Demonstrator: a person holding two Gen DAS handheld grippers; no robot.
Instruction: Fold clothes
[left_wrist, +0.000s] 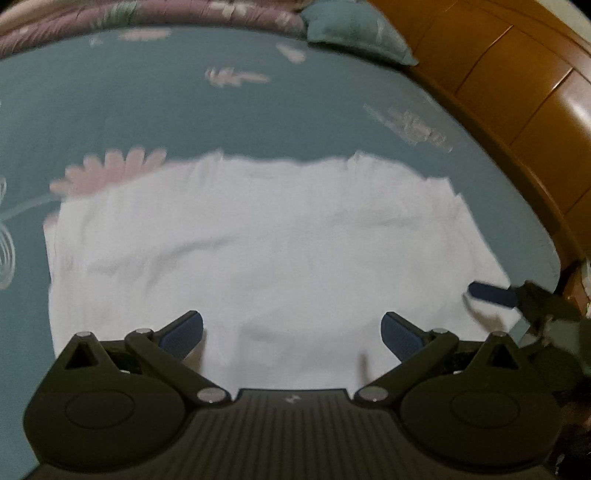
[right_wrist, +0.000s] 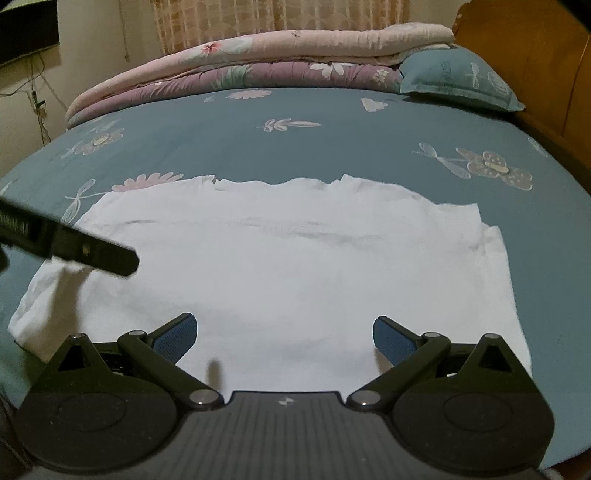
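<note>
Shirt (right_wrist: 295, 266) lies flat on the bed (right_wrist: 314, 147), quilts (right_wrist: 258, 62) stacked at the far edge, pillow (right_wrist: 458, 81) to their right by the headboard (right_wrist: 535, 55).

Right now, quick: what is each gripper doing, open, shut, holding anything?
Left gripper: open, empty, above the white garment.
Right gripper: open, empty, above the same garment.

White garment (right_wrist: 295, 266) spread flat, partly folded, on bed.

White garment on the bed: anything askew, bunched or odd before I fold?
Nothing serious. The white garment lies mostly flat on the teal floral sheet; only its far edge is wavy and the right side shows a stepped layer.
</note>
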